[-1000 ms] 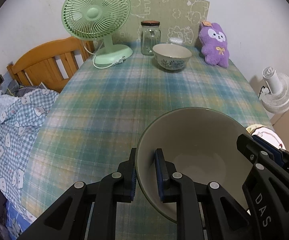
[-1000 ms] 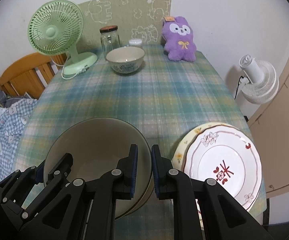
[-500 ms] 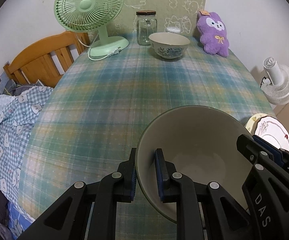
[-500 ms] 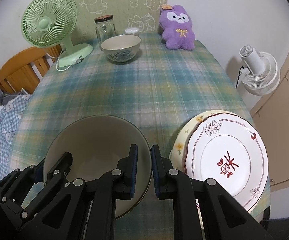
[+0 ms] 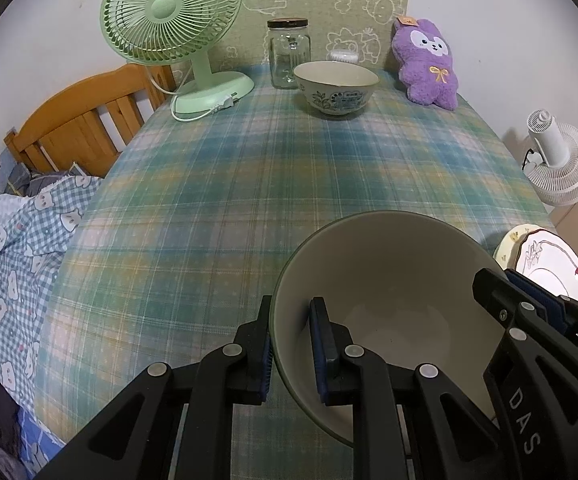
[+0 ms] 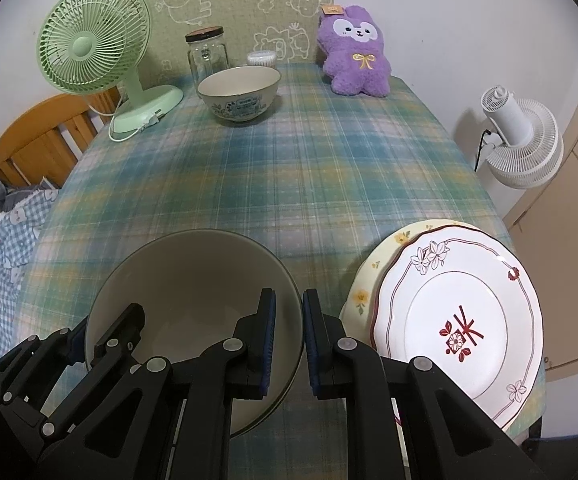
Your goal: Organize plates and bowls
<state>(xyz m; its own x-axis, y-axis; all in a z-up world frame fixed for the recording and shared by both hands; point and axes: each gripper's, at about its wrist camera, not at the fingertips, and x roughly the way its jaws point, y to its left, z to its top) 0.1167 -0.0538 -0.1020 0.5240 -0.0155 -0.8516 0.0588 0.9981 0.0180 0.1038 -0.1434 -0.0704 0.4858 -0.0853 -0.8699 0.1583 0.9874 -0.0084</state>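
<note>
Big bowl at near counter edge, left gripper clamped on its left rim. Wide bare plaid stretch beyond, up to patterned bowl, jar, green fan at far edge.

Right view: right gripper clenched on big bowl's right rim. Stacked plates just beside, overhanging right counter edge.

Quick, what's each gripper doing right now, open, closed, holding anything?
Left gripper: closed on the left rim of the large grey bowl.
Right gripper: closed on the same bowl's right rim.
</note>
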